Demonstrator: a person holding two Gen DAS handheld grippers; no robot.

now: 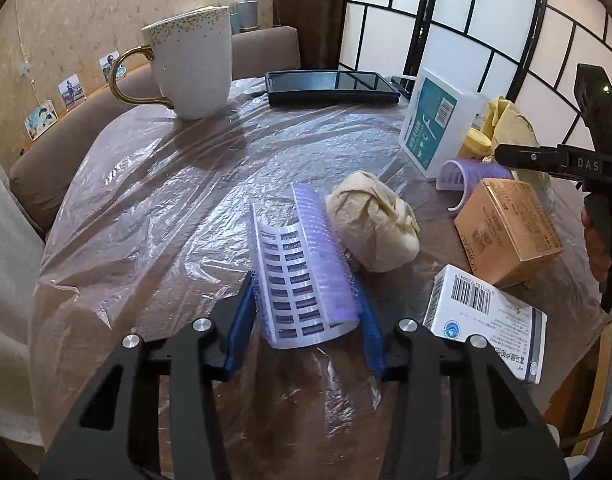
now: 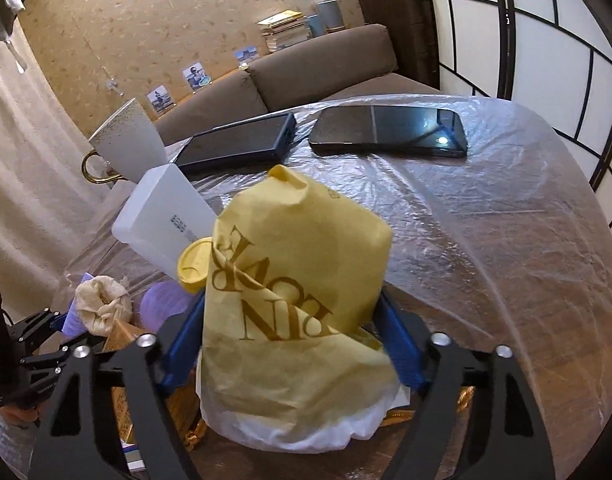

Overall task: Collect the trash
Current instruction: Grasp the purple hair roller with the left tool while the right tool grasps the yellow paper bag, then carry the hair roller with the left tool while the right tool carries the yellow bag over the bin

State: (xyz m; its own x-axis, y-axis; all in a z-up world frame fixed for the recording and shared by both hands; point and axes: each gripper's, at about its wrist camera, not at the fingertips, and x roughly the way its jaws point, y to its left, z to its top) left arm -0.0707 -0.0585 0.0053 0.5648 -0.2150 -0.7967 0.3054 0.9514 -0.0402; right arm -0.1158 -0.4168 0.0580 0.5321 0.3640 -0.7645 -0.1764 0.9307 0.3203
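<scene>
Left gripper: blue pads tight on both sides of a purple hair roller, near end clamped, so closed on it. Roller on the plastic sheet covering the table, close to front edge. Long axis runs away from the camera, far end tipped slightly left; open slotted side faces up-left, bristly back faces right.

Right gripper: pads against both flanks of a yellow paper bag, closed on it, jaws fairly wide. Bag upright, crumpled top pointing up and away, gold lettering upside down, white wrap bulging at its base.

Just right of roller, touching or nearly: wad of beige paper. Further right: white barcode box, brown carton, second purple roller, white floss box. Far: mug, tablet, phone.

Risks, as a guess: grip on roller is at one end only, so could pivot or slip on lift; bristles may snag sheet & drag it, pulling mug. Bag soft, so may crumple & slide out; yellow lid beside it could get knocked.
</scene>
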